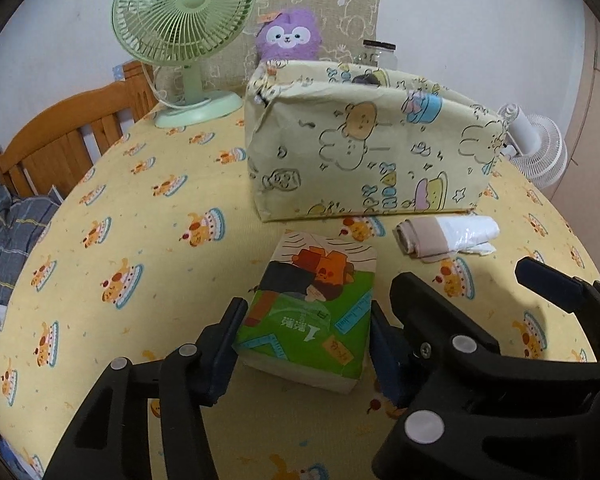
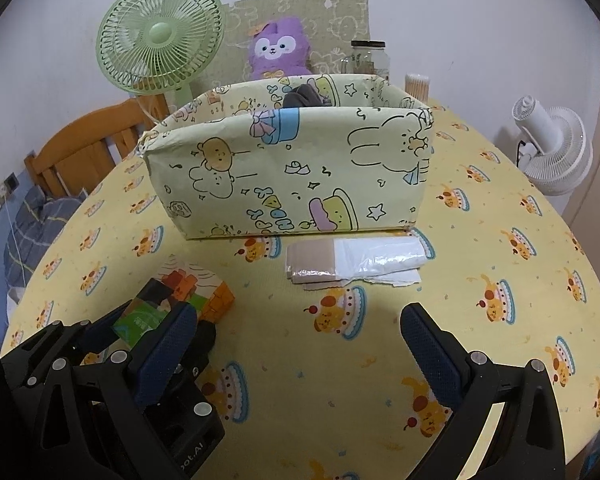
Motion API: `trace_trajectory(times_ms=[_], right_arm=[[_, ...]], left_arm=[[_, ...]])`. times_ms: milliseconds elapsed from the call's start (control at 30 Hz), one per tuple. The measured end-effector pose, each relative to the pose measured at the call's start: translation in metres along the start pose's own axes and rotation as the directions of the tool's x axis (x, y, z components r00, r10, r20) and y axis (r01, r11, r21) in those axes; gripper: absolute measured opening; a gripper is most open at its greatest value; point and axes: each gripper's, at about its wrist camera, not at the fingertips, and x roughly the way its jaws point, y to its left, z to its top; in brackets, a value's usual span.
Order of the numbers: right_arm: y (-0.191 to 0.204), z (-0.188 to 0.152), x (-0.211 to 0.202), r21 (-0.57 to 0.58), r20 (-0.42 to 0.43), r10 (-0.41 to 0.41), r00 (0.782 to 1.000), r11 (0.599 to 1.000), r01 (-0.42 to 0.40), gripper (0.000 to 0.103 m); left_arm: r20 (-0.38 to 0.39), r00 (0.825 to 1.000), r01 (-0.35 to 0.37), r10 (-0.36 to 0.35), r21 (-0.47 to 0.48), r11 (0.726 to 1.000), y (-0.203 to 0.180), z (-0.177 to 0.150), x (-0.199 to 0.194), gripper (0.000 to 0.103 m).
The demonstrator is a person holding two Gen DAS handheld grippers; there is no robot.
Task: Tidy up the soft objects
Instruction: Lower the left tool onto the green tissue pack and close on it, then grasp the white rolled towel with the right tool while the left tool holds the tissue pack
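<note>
A green and orange tissue pack point(image 1: 312, 312) lies on the yellow tablecloth between the fingers of my left gripper point(image 1: 304, 340); the jaws stand on both sides of it, close to its flanks, open. It also shows in the right wrist view point(image 2: 176, 300). A beige and white wrapped soft pack point(image 2: 352, 260) lies in front of the patterned storage box point(image 2: 292, 172). My right gripper point(image 2: 304, 344) is open and empty, a little short of that pack. A dark cloth item point(image 2: 302, 96) sits inside the box.
A purple plush point(image 2: 276, 52) and a glass jar point(image 2: 368, 58) stand behind the box. A green fan point(image 2: 160, 36) is at the back left, a white fan point(image 2: 556, 148) at the right. A wooden chair point(image 1: 60, 136) stands left of the round table.
</note>
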Motion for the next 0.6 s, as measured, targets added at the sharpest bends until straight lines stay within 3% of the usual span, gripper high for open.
trace_trajectory(times_ms=[267,600], right_arm=[[-0.015,0.008,-0.003,0.035,0.015,0.01,1.0,0.999,-0.011,0.103],[-0.031,0.021,0.008,0.023,0.002,0.008,1.0,1.0,-0.008,0.103]], left_arm=[[0.016,1.0,-0.01,0.01,-0.006,1.0,-0.013,0.011,0.0,0.06],[0.019,0.997,-0.071,0.072,-0.023,0.997,-0.027,0.023,0.012,0.06]])
